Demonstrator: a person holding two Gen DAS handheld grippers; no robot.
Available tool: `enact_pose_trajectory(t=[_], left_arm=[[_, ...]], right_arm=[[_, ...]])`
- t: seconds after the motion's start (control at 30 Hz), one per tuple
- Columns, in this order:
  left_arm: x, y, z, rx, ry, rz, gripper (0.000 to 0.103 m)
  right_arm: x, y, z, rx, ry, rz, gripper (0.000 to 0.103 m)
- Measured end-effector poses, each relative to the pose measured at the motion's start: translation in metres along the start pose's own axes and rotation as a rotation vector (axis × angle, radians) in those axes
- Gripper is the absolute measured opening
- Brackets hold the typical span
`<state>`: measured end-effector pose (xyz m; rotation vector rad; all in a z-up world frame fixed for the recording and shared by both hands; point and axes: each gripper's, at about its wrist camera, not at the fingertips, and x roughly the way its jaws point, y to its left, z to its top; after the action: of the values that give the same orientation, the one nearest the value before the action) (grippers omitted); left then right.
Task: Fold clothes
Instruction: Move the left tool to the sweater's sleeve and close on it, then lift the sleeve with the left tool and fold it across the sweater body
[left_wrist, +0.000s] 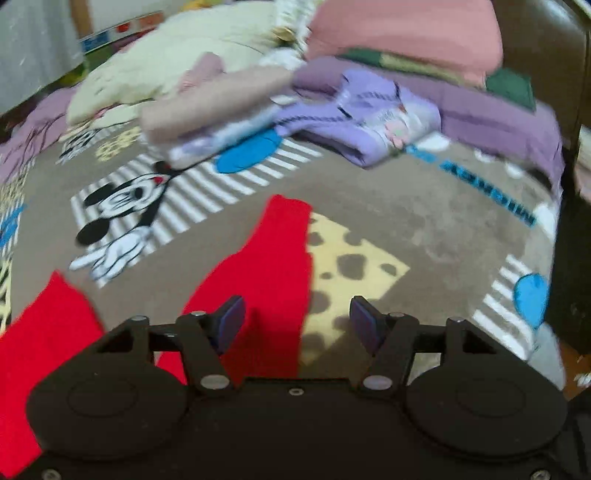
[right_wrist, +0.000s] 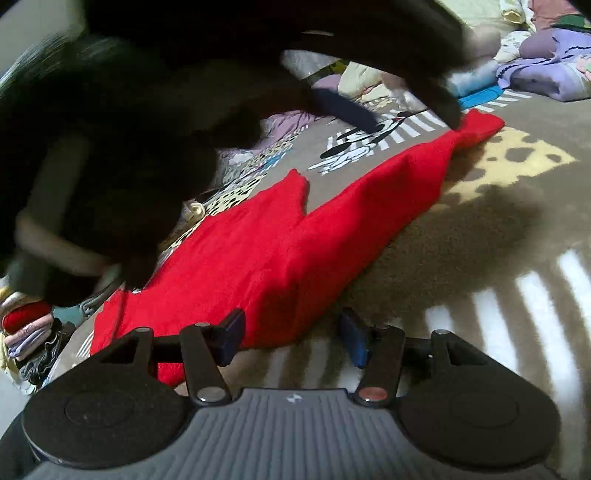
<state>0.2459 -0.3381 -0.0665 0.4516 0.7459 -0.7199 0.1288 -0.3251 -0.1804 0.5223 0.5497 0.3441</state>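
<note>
red trousers (right_wrist: 280, 243) spread flat on cartoon blanket (left_wrist: 443, 229), legs toward 12 o'clock, ready for folding | left gripper (left_wrist: 297, 323) wide, empty, above leg | right gripper (right_wrist: 291, 334) wide, empty, at hem edge | folded pile (left_wrist: 221, 110) at 12 o'clock

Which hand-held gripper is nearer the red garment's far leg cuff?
Left. The left hand-held gripper hangs open over that leg of the red garment; the right hand-held gripper sits at the waist end.
</note>
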Motion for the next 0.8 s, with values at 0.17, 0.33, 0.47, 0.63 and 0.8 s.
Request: enact_pose_trajectory(t=[0.17,0.33,0.47,0.63,0.8], left_arm=[[0.046,-0.022,0.018,0.052,0.079,0.076,0.046],[0.085,-0.029,0.031,0.108,0.134,0.155,0.027],[0.088,-0.011,0.043,0.024,0.126,0.144,0.004],[0.036,0.06,0.043,-0.301,-0.032,0.048,0.003],[-0.027,0.128,0.024,-0.481,-0.221,0.032,0.003]], right_arm=[[-0.01,-0.014,0.004,0.074,-0.015,-0.004,0.046],[-0.011,-0.016,0.007,0.083,-0.012,-0.002,0.046],[-0.011,-0.019,0.01,0.116,-0.019,0.007,0.047],[-0.01,-0.017,0.012,0.117,-0.026,0.01,0.051],[-0.002,-0.005,0.014,0.049,-0.027,-0.016,0.061]])
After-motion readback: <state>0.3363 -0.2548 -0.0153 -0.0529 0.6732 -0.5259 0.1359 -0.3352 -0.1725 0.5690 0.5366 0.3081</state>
